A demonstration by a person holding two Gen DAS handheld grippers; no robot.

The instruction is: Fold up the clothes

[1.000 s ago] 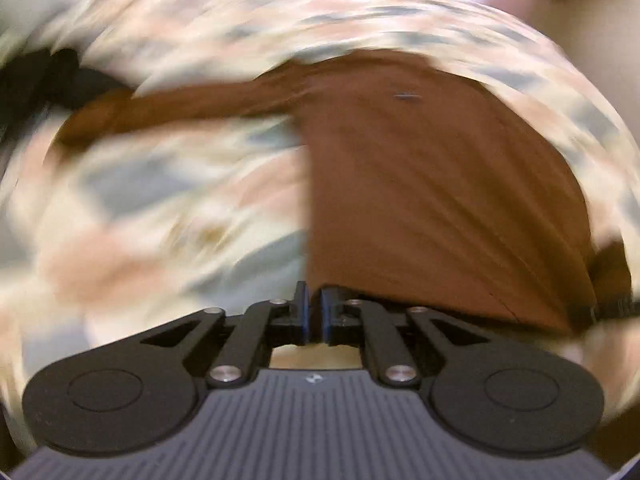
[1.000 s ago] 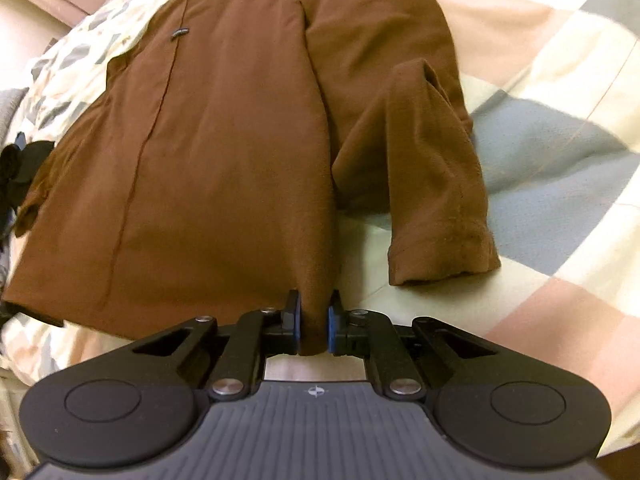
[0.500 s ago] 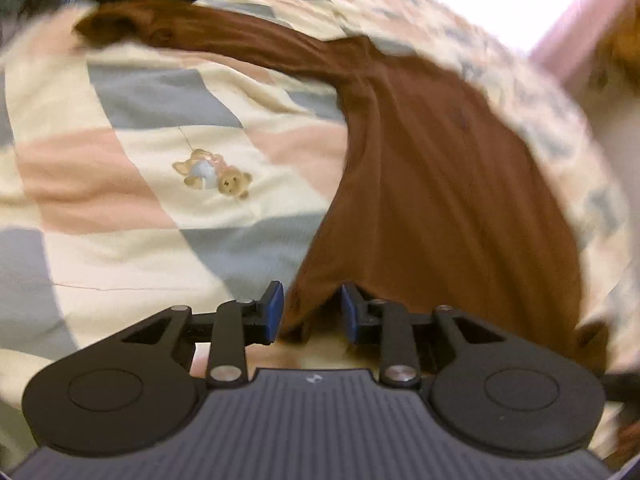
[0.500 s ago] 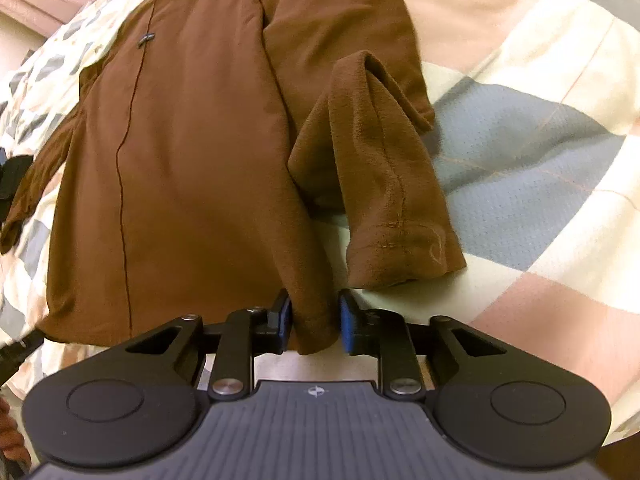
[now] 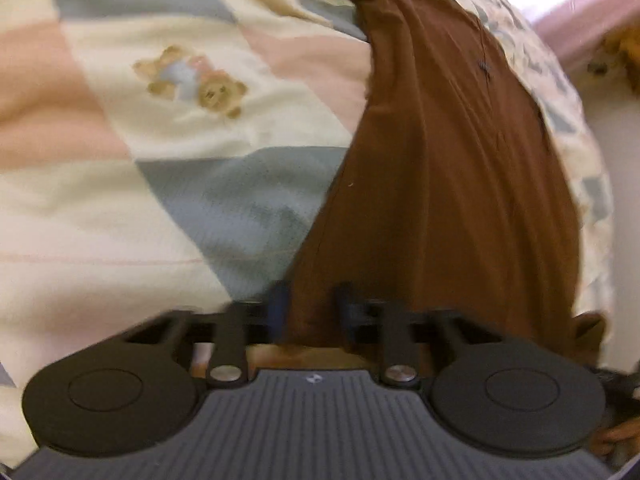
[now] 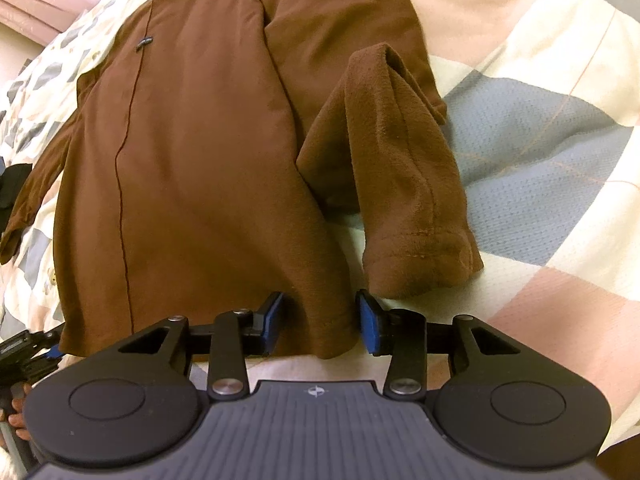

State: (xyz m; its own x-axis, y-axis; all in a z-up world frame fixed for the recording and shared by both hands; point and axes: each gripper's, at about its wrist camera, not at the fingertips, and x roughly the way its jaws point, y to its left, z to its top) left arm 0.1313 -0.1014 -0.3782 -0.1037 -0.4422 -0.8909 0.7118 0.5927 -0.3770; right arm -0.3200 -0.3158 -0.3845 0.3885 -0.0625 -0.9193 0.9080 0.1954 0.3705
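Brown top lies flat on the bed: soft, limp, light fleece. Both tools gape around its hem corners, right tool clearly, left tool seemingly, though blurred. Best hold: a pinch at the hem.

Left gripper motion-blurred, jaws smeared (gap visible, contact with hem unclear); hem of brown shirt hidden behind both gripper bodies; shirt's far sleeve cut off at top edge of left view; small dark tag on shirt too small to read; person's hand cut off at left edge of right view; bright corner top right of left view overexposed, nothing discernible
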